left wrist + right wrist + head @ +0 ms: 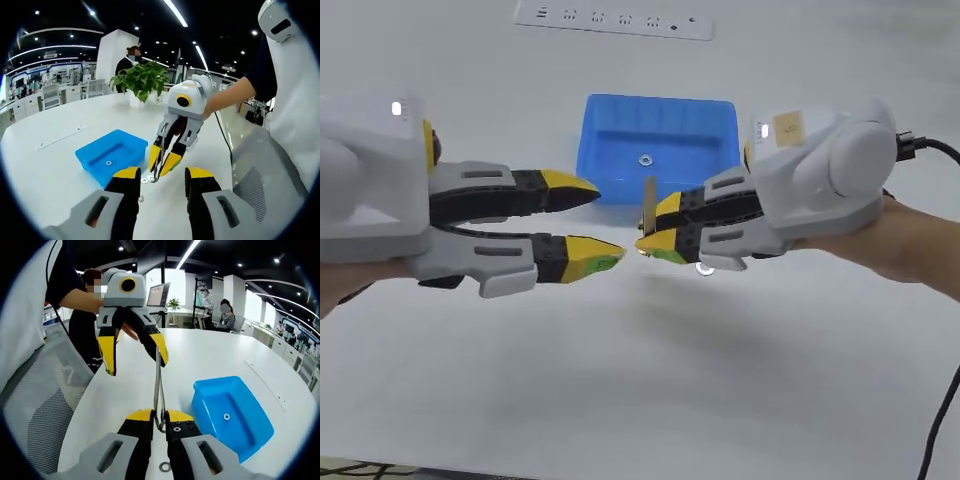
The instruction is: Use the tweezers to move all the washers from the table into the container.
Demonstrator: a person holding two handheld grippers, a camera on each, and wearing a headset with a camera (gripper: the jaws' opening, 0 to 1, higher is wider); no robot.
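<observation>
In the head view the left tongs [605, 222] run off the left edge, so we lose most of their body. The right tongs [646, 235] cover most of the tweezers [649, 198]. We see one short brass stretch, and the tips are lost behind the yellow jaw ends. These tongs also hide part of the container's [660, 120] near wall and part of a washer [705, 268] on the table [640, 380]. The arm [910, 250] behind them and a cable [940, 430] leave the right edge. In the left gripper view the tweezers' tips meet small washers [145, 180], too small for us to tell whether one is gripped.
</observation>
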